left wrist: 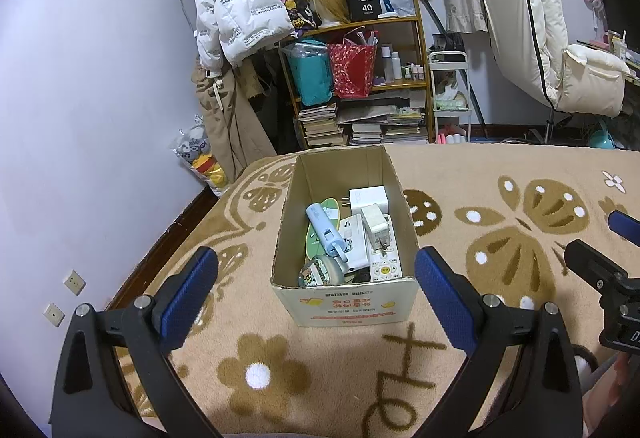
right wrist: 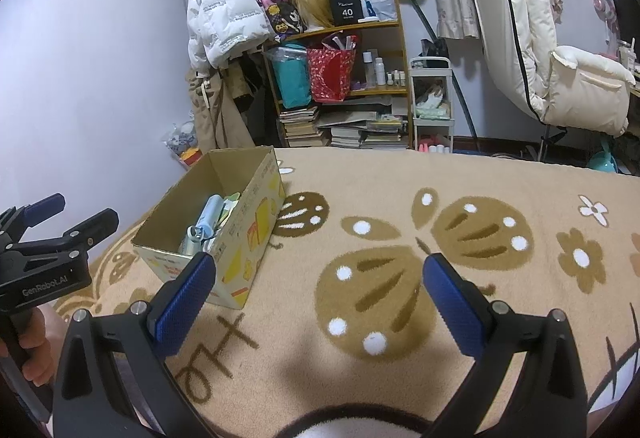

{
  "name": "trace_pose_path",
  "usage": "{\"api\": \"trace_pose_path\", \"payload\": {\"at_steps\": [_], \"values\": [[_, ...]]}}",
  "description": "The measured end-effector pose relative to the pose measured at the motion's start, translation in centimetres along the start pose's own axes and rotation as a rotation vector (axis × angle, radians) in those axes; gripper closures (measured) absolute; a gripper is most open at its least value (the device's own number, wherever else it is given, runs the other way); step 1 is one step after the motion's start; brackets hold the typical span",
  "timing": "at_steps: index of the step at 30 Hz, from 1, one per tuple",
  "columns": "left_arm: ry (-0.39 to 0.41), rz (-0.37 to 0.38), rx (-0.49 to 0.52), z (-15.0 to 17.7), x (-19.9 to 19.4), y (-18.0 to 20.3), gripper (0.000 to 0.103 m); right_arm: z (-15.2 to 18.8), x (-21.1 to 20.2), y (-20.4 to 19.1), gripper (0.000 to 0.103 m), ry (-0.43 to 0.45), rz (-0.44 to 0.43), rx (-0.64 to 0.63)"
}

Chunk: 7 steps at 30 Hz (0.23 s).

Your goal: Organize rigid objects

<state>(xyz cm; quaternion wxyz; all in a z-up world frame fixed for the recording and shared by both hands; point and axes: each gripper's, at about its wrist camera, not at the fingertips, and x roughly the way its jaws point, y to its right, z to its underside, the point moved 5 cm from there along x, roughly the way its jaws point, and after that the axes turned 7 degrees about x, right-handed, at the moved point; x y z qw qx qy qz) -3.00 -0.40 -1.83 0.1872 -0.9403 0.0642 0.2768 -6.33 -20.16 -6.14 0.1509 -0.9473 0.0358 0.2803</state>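
An open cardboard box [left wrist: 288, 197] [right wrist: 256, 222] stands on the tan patterned blanket [left wrist: 500, 318]. Inside lie a light blue tube [left wrist: 326, 232], a white power adapter [left wrist: 376, 224], a white remote [left wrist: 384, 266], a white square box [left wrist: 368, 199], a green card and a small round tin [left wrist: 322, 270]. My left gripper [left wrist: 316, 294] hangs open just in front of the box's near wall, nothing between its blue pads. My right gripper [right wrist: 320, 302] is open over bare blanket to the right of the box, holding nothing.
A wooden shelf [left wrist: 420, 37] with books, bags and bottles stands beyond the bed. A white jacket [left wrist: 236, 9] hangs to its left, and a cream padded chair [left wrist: 560, 49] sits at the right. The wall [left wrist: 80, 117] runs close on the left.
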Motion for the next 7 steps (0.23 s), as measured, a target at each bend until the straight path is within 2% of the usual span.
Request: {"api": "trace_pose_path", "payload": {"at_steps": [7], "values": [[0.001, 0.001, 0.000, 0.00, -0.06, 0.02, 0.005, 0.03, 0.04, -0.21, 0.000, 0.000, 0.001, 0.003]]}}
